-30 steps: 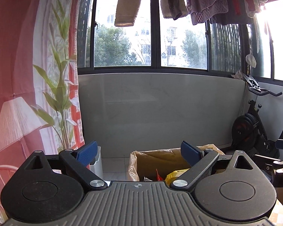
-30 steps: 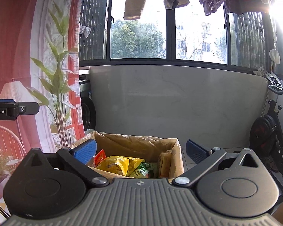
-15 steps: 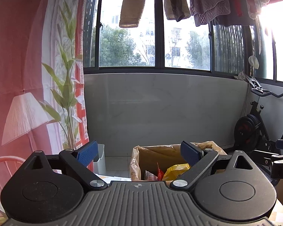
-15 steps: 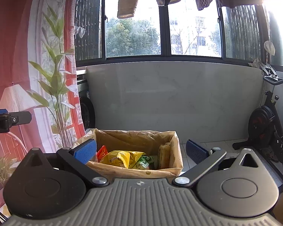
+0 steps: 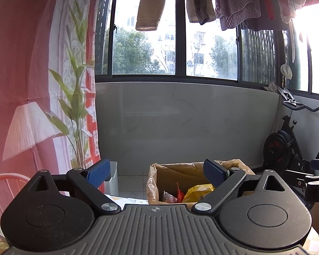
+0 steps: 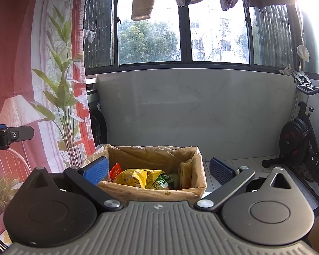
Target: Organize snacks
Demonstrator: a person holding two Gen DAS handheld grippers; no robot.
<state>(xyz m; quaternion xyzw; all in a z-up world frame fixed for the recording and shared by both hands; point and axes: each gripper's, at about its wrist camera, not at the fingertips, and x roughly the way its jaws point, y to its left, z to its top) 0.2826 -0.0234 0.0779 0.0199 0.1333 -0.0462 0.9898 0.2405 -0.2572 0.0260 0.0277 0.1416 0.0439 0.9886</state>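
My left gripper (image 5: 156, 173) and right gripper (image 6: 158, 171) both hang with jaws apart, empty. Cardboard box (image 6: 198, 171) ahead, plastic-lined, holds the snacks: yellow bag (image 6: 136, 177), green packet (image 6: 162, 182) with Chinese print I can't read, red packet (image 6: 115, 170). Left edge of right view: "t.AI" on black housing (image 6: 2, 139).

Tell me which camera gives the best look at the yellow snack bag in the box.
The right wrist view: the yellow snack bag lies unobstructed inside the box. In the left wrist view, that gripper's finger and the box rim hide most of it.
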